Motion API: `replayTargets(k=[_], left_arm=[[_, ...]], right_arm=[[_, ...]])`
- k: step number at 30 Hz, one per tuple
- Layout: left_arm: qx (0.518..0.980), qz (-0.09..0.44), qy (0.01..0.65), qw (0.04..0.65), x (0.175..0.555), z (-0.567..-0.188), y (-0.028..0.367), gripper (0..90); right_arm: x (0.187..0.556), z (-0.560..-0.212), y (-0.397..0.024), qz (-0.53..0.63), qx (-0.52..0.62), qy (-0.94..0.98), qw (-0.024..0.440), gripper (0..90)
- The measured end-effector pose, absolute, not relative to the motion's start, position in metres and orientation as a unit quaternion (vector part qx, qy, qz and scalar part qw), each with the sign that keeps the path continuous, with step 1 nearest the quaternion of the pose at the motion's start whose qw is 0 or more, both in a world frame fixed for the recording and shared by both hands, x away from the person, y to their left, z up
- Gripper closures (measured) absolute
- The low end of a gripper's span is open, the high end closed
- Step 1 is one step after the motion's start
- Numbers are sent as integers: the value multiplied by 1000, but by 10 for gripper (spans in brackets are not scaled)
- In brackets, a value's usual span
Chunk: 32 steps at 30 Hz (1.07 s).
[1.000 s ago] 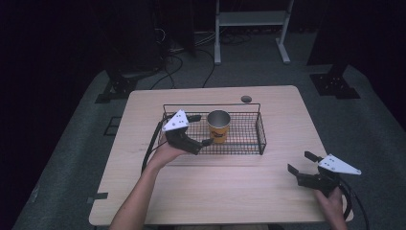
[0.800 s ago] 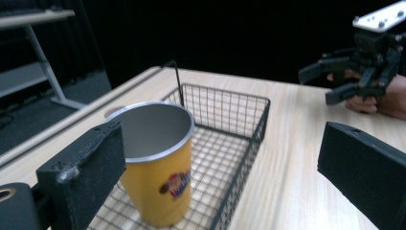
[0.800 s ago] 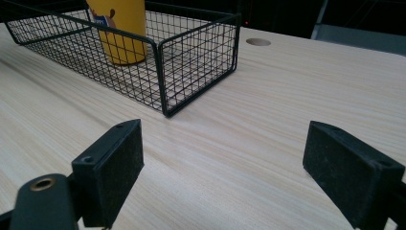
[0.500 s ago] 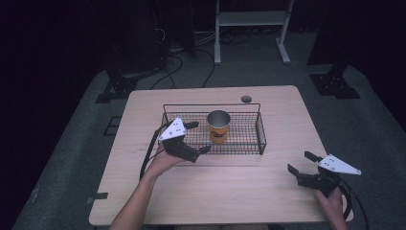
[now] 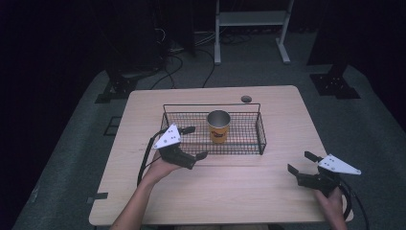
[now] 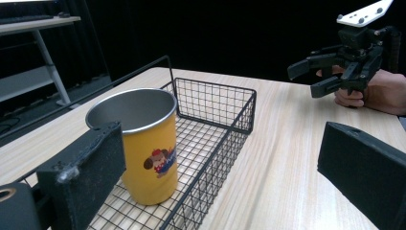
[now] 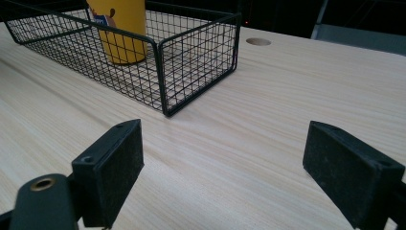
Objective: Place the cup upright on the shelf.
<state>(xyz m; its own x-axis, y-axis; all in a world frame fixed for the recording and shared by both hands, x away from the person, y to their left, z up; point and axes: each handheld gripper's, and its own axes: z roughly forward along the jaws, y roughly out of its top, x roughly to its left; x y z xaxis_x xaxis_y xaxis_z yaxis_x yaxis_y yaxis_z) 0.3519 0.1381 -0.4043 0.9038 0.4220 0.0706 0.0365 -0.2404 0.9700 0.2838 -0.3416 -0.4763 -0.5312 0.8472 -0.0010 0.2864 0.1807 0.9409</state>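
A yellow metal cup (image 5: 219,127) with a cartoon print stands upright in the black wire basket (image 5: 261,139) at mid-table. My left gripper (image 5: 195,142) hovers open at the basket's near-left corner, one finger over the basket and the other outside its front wall. In the left gripper view the cup (image 6: 143,143) sits just beyond the left jaw, and the basket wall (image 6: 215,110) runs between the wide-apart jaws of the left gripper (image 6: 225,182). My right gripper (image 5: 299,162) is open and empty near the table's front right. It shows far off as the right gripper (image 6: 306,79).
The light wooden table (image 5: 268,196) has a round cable hole (image 5: 246,99) behind the basket. In the right gripper view, the basket corner (image 7: 163,72) and cup (image 7: 119,28) lie ahead left of the right gripper (image 7: 234,172). A white shelf frame (image 5: 251,19) stands on the floor beyond.
My left gripper has drawn back from the cup, toward the near-left and slightly lower, and stays open. The right gripper, cup and basket have not moved.
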Motion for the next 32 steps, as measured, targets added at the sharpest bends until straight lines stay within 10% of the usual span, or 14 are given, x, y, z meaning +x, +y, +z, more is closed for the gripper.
replayTargets(k=[32], left_arm=[[764, 148, 166, 606, 309, -439, 156, 18]], right_arm=[[284, -476, -342, 504, 395, 715, 279, 128]])
